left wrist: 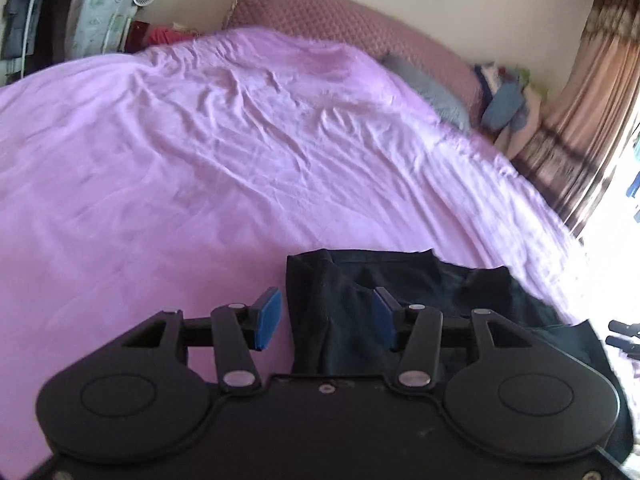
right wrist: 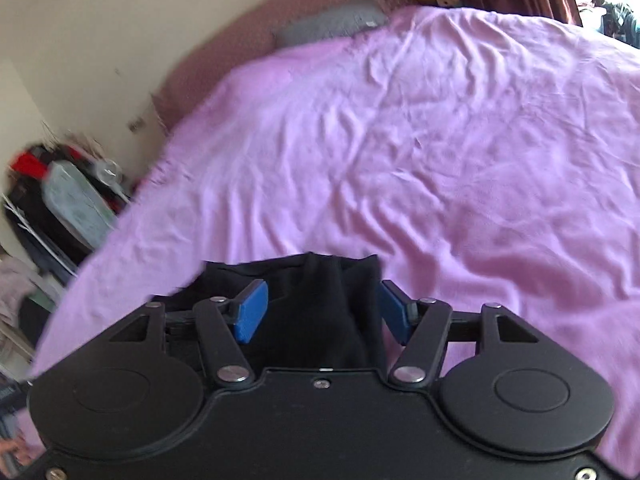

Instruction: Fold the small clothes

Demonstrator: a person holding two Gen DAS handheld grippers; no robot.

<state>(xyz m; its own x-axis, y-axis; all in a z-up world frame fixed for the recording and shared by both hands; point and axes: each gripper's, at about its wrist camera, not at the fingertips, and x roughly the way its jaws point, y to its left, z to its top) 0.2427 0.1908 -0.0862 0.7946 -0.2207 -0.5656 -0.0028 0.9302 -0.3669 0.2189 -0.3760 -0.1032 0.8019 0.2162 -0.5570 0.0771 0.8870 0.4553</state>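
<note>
A small black garment (left wrist: 400, 280) lies on the purple bedsheet (left wrist: 240, 160) at the near edge of the bed. My left gripper (left wrist: 326, 316) is open, its blue pads wide apart, and the garment's left corner lies between them. In the right wrist view the same black garment (right wrist: 320, 304) lies between the blue pads of my right gripper (right wrist: 322, 310), which is also open, at the garment's right corner. Neither gripper is closed on the cloth. The garment's near part is hidden under the gripper bodies.
A grey pillow (left wrist: 432, 88) and a quilted maroon headboard (left wrist: 340, 12) lie at the far end of the bed. Piled clothes (left wrist: 508, 96) and a curtain (left wrist: 580, 100) are at the right. Clutter and a rack (right wrist: 60, 208) stand beside the bed's left side.
</note>
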